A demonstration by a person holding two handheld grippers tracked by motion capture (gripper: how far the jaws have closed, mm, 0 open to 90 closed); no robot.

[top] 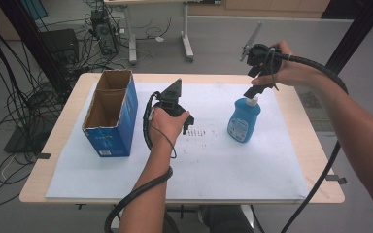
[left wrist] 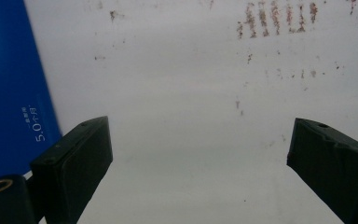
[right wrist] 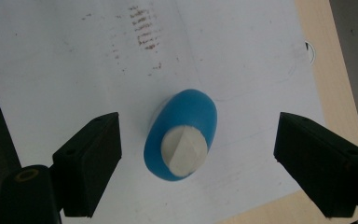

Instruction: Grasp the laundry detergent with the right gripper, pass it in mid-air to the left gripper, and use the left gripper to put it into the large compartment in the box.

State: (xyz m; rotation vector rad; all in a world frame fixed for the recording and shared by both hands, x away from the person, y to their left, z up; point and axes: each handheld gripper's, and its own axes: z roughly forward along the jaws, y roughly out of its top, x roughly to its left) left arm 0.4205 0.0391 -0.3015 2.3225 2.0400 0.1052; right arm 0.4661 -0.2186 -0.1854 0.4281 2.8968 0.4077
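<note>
Toward the table's right edge stands a blue plastic bottle with a white cap (right wrist: 182,140) — smooth, rigid, likely light; right gripper (right wrist: 196,163) hovers wide-jawed over its cap, left gripper (left wrist: 200,163) also wide — grasp the narrow shoulders.

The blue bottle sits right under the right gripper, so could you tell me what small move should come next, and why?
Probably lower the right gripper straight down over the blue bottle. Its jaws stand open on either side of the white cap, above it and not touching, so a short descent would bring the pads level with the bottle's neck for a grip.
</note>
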